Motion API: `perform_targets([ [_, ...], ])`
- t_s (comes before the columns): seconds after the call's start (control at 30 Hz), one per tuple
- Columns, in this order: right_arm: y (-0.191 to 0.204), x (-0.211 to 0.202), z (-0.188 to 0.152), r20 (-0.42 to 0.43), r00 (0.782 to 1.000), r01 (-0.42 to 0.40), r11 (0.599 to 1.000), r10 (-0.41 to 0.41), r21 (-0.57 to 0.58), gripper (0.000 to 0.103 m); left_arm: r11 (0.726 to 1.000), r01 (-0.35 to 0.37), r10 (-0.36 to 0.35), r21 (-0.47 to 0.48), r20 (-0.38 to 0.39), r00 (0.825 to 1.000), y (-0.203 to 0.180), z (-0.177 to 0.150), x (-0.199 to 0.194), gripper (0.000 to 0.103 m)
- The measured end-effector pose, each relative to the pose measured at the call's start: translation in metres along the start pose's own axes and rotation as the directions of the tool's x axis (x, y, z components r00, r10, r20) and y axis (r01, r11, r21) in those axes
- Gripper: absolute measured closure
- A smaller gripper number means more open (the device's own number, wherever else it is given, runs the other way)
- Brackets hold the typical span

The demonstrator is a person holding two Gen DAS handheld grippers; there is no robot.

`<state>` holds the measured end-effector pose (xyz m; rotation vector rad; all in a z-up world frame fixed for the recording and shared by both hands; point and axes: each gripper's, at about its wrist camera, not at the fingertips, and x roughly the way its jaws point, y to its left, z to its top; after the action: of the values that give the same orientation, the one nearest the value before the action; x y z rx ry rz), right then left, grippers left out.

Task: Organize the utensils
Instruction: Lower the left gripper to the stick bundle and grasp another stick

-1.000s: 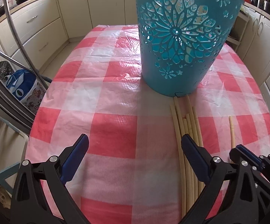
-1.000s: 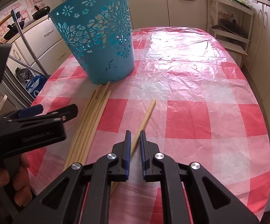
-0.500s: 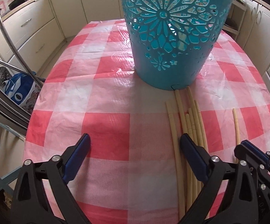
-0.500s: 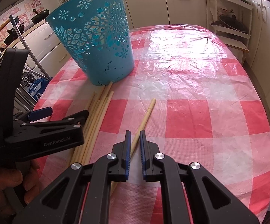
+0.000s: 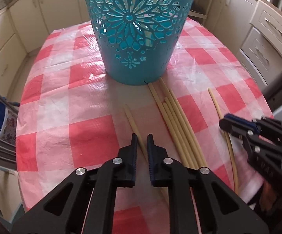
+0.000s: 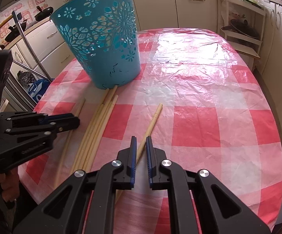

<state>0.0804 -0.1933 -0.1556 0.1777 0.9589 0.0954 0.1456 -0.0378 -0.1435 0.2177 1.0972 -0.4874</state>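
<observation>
A teal cut-out basket (image 5: pixel 139 29) stands on the red-and-white checked table (image 5: pixel 62 101); it also shows in the right wrist view (image 6: pixel 103 46). Several pale wooden chopsticks (image 5: pixel 178 122) lie bundled in front of it, and show in the right wrist view too (image 6: pixel 96 126). My left gripper (image 5: pixel 141 138) is shut on a single chopstick (image 5: pixel 132 121) pulled left of the bundle. My right gripper (image 6: pixel 140 140) is shut on another single chopstick (image 6: pixel 152 119), right of the bundle. The right gripper shows in the left wrist view (image 5: pixel 238 124); the left gripper shows in the right wrist view (image 6: pixel 70 120).
Cream kitchen cabinets (image 6: pixel 195 3) ring the table. A shelf rack with pans (image 6: pixel 240 25) stands at the far right. A metal rail (image 6: pixel 31 48) and a blue bag (image 6: pixel 36 89) sit off the table's left edge. The table's near edge is close under both grippers.
My left gripper went from wide open to shut on one chopstick, which now lies apart, left of the bundle. The right gripper stays shut on its chopstick, hardly moved.
</observation>
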Motion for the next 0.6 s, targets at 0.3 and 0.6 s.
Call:
perform_targets([
  [0.3,0.001,0.001,0.000,-0.001,1.000,0.007,1.000,-0.007,-0.004,0.093,0.999,-0.027,0.028,0.034,-0.033,0.999,0.017,-0.004,-0.003,0.089],
  [0.6,0.002,0.001,0.001,-0.003,1.000,0.001,1.000,-0.001,-0.020,0.093,0.999,-0.047,0.047,-0.023,0.007,0.999,0.015,0.000,0.001,0.098],
])
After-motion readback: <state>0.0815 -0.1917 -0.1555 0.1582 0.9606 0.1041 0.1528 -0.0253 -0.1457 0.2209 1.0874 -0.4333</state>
